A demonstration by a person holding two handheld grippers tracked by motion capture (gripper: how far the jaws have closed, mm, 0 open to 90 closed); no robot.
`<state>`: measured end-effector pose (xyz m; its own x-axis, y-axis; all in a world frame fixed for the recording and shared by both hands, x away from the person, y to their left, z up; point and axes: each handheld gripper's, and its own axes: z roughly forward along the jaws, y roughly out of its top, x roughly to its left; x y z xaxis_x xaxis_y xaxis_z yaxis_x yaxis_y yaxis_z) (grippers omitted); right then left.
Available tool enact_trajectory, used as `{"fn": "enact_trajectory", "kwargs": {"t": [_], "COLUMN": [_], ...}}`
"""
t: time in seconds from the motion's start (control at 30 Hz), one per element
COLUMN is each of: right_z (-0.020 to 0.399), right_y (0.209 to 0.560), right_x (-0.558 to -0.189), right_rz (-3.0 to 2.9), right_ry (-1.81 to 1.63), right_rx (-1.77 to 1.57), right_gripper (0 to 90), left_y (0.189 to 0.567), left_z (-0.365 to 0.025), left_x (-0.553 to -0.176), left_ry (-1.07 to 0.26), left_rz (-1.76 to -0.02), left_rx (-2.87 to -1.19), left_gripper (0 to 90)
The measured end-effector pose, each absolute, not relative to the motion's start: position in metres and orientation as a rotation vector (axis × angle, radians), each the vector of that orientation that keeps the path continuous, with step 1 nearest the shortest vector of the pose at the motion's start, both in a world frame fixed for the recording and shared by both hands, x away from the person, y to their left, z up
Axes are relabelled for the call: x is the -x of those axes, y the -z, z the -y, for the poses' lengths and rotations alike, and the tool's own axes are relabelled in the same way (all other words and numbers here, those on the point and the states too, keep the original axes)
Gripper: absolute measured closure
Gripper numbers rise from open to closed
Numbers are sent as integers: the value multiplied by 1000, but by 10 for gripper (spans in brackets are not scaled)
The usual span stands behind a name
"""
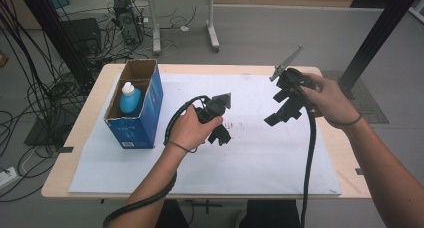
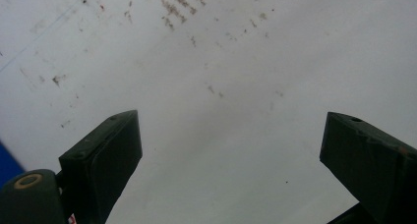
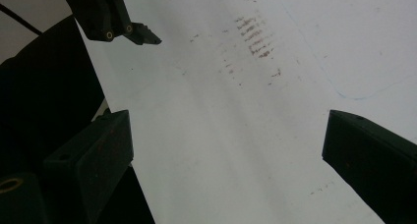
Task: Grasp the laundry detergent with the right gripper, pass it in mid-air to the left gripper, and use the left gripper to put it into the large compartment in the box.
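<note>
Left gripper (image 1: 220, 136): jaws wide apart, holding nothing, low over the white paper sheet (image 1: 260, 158).
Right gripper (image 1: 280, 116): wide too, holding nothing.
Blue plastic bottle (image 1: 130, 101): standing inside the blue cardboard box (image 1: 148, 119).
Risk: I think a jaw could bump the box and tip it.

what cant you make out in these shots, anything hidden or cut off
- Bottle, high view: its lower body is hidden by the wall of the blue box; its label cannot be read.
- Left gripper, high view: the hand covers much of its body.
- Blue box, left gripper view: just a corner, cut off by the left edge.
- Print on the box's front, high view: too small to read.
</note>
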<state>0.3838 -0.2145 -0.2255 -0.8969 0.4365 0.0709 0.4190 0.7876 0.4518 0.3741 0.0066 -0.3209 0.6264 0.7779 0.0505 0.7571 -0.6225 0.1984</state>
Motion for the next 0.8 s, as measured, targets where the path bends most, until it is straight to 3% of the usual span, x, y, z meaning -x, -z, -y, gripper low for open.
{"fn": "enact_trajectory", "kwargs": {"t": [0.8], "right_z": [215], "right_y": [225], "right_x": [-384], "right_rz": [-2938], "right_ry": [-754], "right_rx": [-705], "right_gripper": [52], "left_y": [330], "left_z": [-9], "left_x": [-373], "left_ry": [-176], "left_rz": [-1293], "left_rx": [-2697], "left_gripper": [95]}}
